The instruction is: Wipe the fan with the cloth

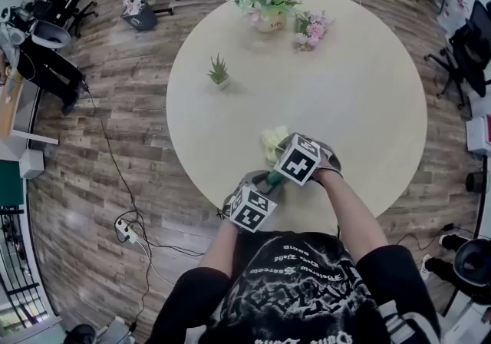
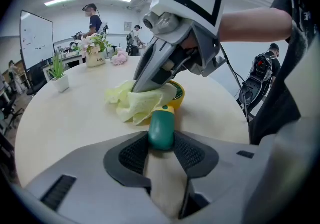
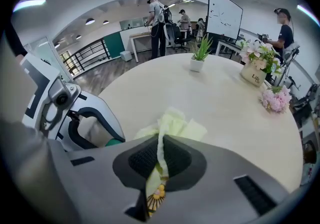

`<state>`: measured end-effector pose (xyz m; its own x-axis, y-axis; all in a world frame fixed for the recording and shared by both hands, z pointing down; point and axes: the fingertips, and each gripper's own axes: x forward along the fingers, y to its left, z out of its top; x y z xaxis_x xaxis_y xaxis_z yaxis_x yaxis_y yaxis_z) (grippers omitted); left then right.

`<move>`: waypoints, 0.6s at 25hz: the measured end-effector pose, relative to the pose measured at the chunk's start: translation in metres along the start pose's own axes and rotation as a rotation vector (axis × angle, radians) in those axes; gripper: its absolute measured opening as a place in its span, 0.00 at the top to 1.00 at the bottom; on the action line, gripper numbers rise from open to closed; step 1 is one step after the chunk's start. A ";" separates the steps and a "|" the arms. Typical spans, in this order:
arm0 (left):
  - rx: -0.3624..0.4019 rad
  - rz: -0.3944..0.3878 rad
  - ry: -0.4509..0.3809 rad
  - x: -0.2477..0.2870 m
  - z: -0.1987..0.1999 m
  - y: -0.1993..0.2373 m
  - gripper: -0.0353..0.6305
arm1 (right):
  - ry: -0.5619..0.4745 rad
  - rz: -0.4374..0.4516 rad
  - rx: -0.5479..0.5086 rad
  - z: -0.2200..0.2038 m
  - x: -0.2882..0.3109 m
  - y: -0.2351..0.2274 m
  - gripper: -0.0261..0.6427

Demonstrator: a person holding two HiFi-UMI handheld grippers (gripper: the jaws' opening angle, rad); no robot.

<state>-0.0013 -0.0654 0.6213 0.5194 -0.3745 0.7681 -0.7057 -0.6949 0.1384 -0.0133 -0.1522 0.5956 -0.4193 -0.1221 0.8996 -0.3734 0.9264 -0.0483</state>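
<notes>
The fan [image 2: 161,127] is clamped by its handle in the left tool [image 2: 161,144], well apart from the potted plant [image 1: 219,71] on the tabletop [image 1: 360,89]. The cloth [image 3: 176,125], pinched in the right tool [image 3: 160,160], is draped over the fan.

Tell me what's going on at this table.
A person stands at a round table with a gripper in each hand. The left gripper is shut on the green handle of a small fan, which lies low over the tabletop. The right gripper is shut on a pale yellow cloth and holds it against the fan's yellow head, so the wiping looks under way. A potted plant and flowers stand on the far side.
</notes>
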 end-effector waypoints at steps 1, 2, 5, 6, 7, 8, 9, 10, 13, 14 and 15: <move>0.000 0.000 0.000 0.000 0.000 0.000 0.67 | 0.003 0.005 0.005 -0.001 0.000 0.004 0.92; 0.001 0.001 0.000 0.000 0.000 0.000 0.68 | 0.002 0.014 0.014 -0.001 0.000 0.008 0.92; -0.007 0.006 -0.003 -0.001 0.000 0.000 0.68 | -0.009 0.046 0.051 -0.003 0.000 0.023 0.92; -0.011 0.008 -0.005 0.000 0.000 0.000 0.68 | -0.012 0.059 0.069 -0.004 0.001 0.027 0.92; -0.014 0.009 -0.007 0.000 0.000 0.000 0.68 | -0.016 0.070 0.091 -0.004 0.001 0.031 0.92; -0.016 0.009 -0.007 0.000 0.000 0.000 0.67 | -0.018 0.078 0.114 -0.005 0.001 0.033 0.92; -0.018 0.009 -0.007 0.000 -0.001 0.000 0.68 | -0.018 0.085 0.136 -0.005 0.001 0.035 0.92; -0.021 0.008 -0.007 0.001 -0.001 0.001 0.67 | -0.021 0.092 0.160 -0.007 0.001 0.037 0.92; -0.033 0.006 -0.012 0.000 -0.001 0.000 0.68 | -0.056 0.113 0.231 -0.008 0.000 0.046 0.92; -0.036 0.005 -0.016 -0.001 0.000 0.001 0.68 | -0.072 0.123 0.248 -0.006 -0.001 0.049 0.92; -0.040 0.004 -0.021 -0.001 0.000 0.001 0.68 | -0.087 0.139 0.263 -0.005 -0.002 0.054 0.92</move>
<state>-0.0026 -0.0661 0.6210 0.5260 -0.3906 0.7554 -0.7264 -0.6683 0.1603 -0.0286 -0.1006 0.5930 -0.5464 -0.0415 0.8365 -0.5041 0.8139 -0.2889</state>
